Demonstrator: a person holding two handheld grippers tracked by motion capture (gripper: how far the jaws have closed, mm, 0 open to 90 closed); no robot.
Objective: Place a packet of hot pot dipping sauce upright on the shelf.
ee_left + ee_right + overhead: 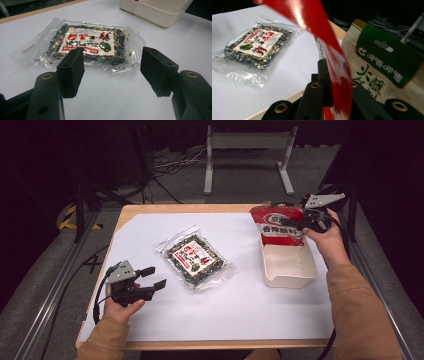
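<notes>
Holding the red bag (279, 224) pinched in my right claw (295, 223) over the white box (290, 270) at three o'clock, I still must drop it in, then grab the clear bag (196, 261) mid-surface with my spread, empty left claw (153, 277).

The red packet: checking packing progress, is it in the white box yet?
Partly: the red packet stands in the white box, gripped by the right tongs.

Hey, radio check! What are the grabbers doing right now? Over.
Right gripper shut on red packet, over white bin. Left gripper open, idle. Clear bag flat on table.
</notes>
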